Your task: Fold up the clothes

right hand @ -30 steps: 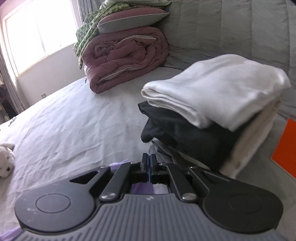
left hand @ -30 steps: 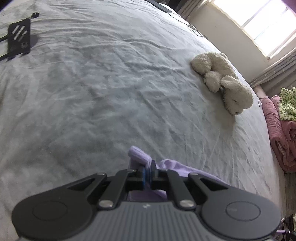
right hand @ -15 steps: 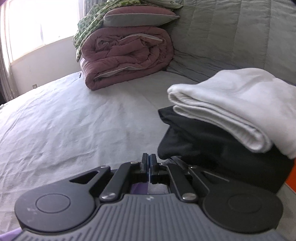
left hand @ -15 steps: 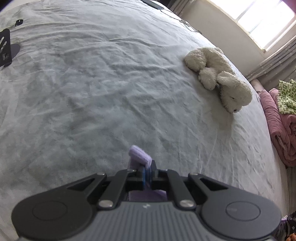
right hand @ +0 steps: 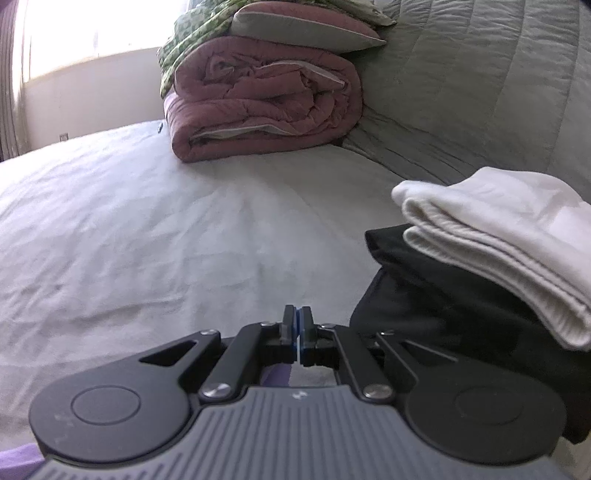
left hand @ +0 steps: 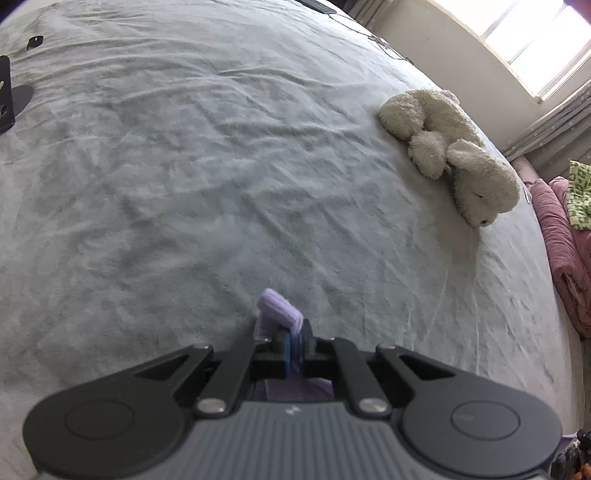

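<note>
One lavender garment [left hand: 280,314] shows on the bed [left hand: 184,166]. One cream plush toy [left hand: 450,147] lies near the bed's far edge. Two folded garments are stacked: one white [right hand: 498,229] on one black [right hand: 443,295]. One rolled pink quilt [right hand: 266,96] carries one grey pillow [right hand: 303,26] and one green patterned cloth [right hand: 184,33].
</note>
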Demonstrator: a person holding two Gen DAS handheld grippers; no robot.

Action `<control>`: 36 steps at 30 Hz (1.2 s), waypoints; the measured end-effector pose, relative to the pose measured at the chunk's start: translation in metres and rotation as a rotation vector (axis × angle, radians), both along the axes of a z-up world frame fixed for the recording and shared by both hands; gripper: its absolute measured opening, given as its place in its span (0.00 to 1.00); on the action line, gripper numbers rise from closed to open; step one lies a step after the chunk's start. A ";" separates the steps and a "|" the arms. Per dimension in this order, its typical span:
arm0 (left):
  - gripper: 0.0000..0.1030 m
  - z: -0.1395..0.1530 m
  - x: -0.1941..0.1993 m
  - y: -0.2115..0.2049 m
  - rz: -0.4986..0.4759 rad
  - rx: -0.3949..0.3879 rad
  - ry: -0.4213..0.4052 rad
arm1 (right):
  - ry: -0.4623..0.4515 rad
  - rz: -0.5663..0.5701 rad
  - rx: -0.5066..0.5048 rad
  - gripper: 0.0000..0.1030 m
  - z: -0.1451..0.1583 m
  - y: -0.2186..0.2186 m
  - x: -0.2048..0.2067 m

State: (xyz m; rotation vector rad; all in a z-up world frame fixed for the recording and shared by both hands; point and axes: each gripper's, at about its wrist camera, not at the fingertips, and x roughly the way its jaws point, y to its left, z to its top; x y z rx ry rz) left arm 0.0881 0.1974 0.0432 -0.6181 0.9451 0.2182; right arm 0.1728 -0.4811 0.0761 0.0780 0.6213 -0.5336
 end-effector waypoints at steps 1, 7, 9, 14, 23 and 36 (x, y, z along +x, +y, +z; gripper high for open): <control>0.04 0.000 0.001 0.000 -0.001 0.002 0.001 | 0.009 0.004 -0.011 0.01 -0.002 0.002 0.002; 0.05 -0.002 0.002 -0.001 -0.012 0.009 -0.004 | 0.039 0.017 -0.040 0.01 -0.012 0.007 0.012; 0.06 -0.002 0.002 -0.001 -0.011 0.011 -0.006 | 0.037 0.012 -0.037 0.01 -0.013 0.006 0.015; 0.05 -0.001 0.002 -0.002 -0.010 0.019 -0.011 | 0.016 -0.014 -0.063 0.01 -0.012 0.007 0.018; 0.41 0.005 -0.001 0.002 -0.009 -0.009 -0.037 | 0.056 0.154 -0.049 0.01 -0.016 0.022 0.009; 0.44 0.016 -0.014 0.011 0.029 0.055 -0.069 | 0.175 0.374 -0.040 0.14 -0.006 0.009 0.004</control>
